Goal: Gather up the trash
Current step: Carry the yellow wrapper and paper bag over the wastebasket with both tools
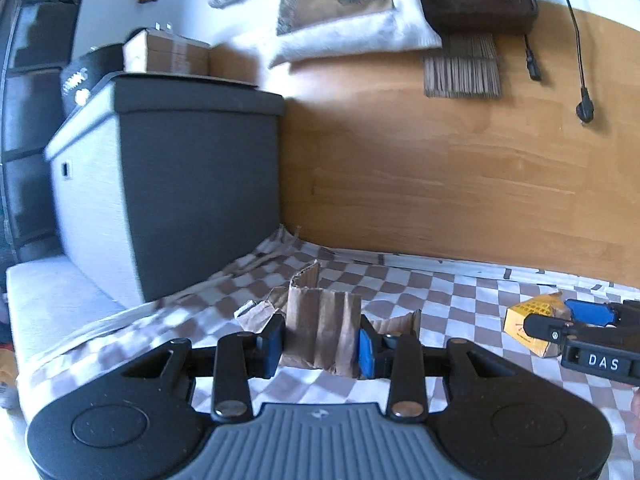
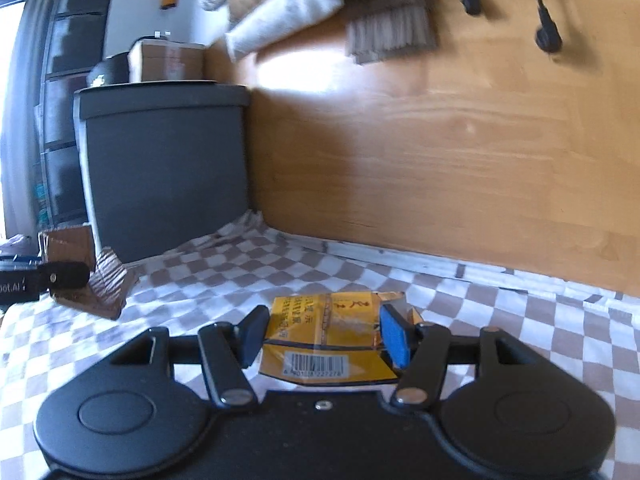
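Left gripper (image 1: 322, 342) clamped one crumpled cardboard scrap (image 1: 320, 330); right gripper (image 2: 326, 338) clamped one yellow pack (image 2: 324, 344). Both were held above one checkered cloth (image 1: 460, 300), beside one grey bin (image 1: 180, 184) and wood floor (image 1: 440, 168).

left tool (image 1: 322, 344) clamped, right tool (image 2: 326, 338) clamped

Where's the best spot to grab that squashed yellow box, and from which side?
Probably across its two long side edges, coming in low from its barcode end. The yellow box looks crushed nearly flat, so the narrow width fits between the fingers while the broad printed face gives nothing to pinch. That is how the right gripper has it now, one finger on each side.
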{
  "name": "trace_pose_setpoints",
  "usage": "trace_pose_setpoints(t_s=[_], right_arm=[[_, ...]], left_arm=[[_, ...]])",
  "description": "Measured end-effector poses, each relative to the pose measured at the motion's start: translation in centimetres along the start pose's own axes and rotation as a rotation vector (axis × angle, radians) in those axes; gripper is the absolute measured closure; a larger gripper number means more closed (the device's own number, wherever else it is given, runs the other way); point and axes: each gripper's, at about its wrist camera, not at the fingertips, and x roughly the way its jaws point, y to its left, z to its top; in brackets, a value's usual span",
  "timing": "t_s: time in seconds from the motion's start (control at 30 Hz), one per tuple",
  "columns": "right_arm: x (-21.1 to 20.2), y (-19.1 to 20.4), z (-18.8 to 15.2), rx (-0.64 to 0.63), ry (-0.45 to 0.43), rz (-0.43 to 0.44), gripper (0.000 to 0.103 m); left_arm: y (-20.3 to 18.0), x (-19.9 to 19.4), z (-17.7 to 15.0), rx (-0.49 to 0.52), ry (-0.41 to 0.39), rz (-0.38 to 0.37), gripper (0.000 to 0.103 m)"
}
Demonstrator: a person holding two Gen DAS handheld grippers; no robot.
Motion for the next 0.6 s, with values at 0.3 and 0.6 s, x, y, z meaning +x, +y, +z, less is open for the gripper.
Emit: trace_pose_setpoints(t_s=[0.3, 0.6], right_arm=[[-4.4, 3.4, -0.2, -0.003, 0.019, 0.030, 0.042], [-9.5, 6.7, 0.4, -0.025, 0.042, 0.083, 0.042]], left_arm=[[1.6, -5.8, -0.6, -0.017, 0.013, 0.003, 0.064], [2.7, -11.2, -2.4, -0.069, 0.016, 0.004, 0.064]])
